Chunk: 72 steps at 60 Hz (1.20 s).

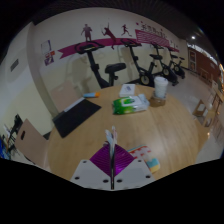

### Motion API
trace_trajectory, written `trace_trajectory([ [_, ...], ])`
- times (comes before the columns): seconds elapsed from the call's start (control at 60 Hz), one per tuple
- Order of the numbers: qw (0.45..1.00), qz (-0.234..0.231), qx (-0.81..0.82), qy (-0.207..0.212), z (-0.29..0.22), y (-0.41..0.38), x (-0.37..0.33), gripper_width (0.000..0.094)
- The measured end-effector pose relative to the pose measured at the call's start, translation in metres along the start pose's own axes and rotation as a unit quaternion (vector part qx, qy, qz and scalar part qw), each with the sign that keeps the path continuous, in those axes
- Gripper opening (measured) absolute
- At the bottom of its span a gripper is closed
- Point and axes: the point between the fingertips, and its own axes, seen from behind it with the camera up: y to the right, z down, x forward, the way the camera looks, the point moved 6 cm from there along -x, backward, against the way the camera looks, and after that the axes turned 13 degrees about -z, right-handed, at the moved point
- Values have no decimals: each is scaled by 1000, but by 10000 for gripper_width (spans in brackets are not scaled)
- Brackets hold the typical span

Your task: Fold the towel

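My gripper (pixel 112 150) is raised above a wooden table (pixel 165 130), and its magenta pads (pixel 103 160) are pressed together. A thin pale edge of the towel (pixel 112 136) sticks up from between the fingertips, pinched by both fingers. Just right of the fingers, low down, a bit of light patterned cloth (pixel 148 158) shows; I cannot tell whether it belongs to the same towel. The rest of the towel is hidden below the fingers.
Farther along the table lie a green and white pack (pixel 130 103), a white cup (pixel 160 89) and a small blue thing (pixel 92 96). A black mat (pixel 75 116) lies at the left. Exercise bikes (pixel 150 65) stand beyond the table by the wall.
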Motion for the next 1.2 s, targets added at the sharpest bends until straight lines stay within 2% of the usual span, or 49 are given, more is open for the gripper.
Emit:
trace_trajectory([
  [0.217,997,70,-15,-38,34,105,5,21],
  [0.433,994,80,-51,-56,48,142,24,41],
  [0.45,994,83,-53,-55,48,143,23,67],
  [0.583,992,95,-79,-29,27,136,2,880],
  [0.65,992,104,-62,-19,16,124,-26,840],
  [0.767,995,99,-32,3,0,85,-84,851],
  [0.95,994,108,-35,-4,10,26,-171,856],
  [1.2,992,120,-27,13,27,-4,-207,858],
])
